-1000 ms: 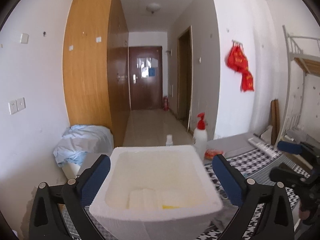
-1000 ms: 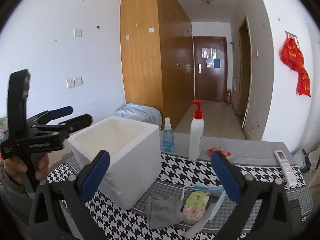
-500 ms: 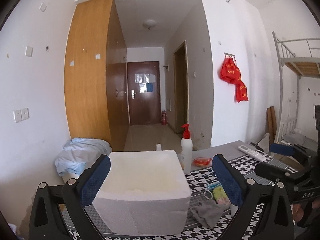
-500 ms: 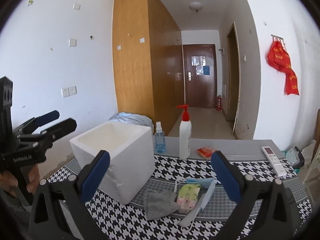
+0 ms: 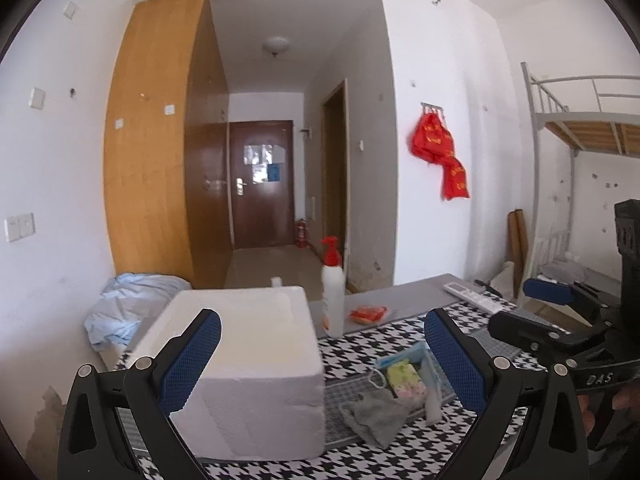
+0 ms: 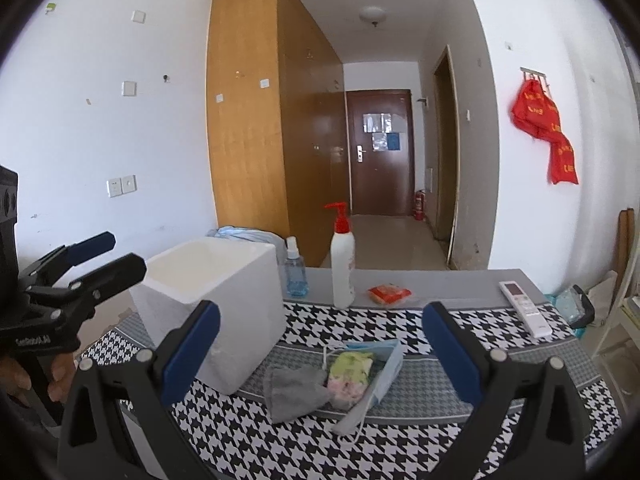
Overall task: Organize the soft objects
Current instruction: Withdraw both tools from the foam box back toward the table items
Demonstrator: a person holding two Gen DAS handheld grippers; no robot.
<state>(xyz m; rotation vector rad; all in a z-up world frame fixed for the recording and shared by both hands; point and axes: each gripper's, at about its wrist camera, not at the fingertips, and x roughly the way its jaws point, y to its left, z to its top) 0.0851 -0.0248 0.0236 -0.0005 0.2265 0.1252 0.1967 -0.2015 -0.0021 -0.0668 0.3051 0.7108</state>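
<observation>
Grey cloth [image 6: 294, 390], a green-pink soft pack [image 6: 350, 372] and a blue mask [image 6: 384, 364] lie heaped on the houndstooth table [image 6: 460, 436], between and beyond the right gripper [image 6: 320, 344]'s wide-apart fingers. Left of them, ahead of the equally spread, empty left gripper [image 5: 320, 356], stands the foam box [image 5: 244, 364].

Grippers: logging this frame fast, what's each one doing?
Left gripper: open, holding nothing.
Right gripper: open, holding nothing.
</observation>
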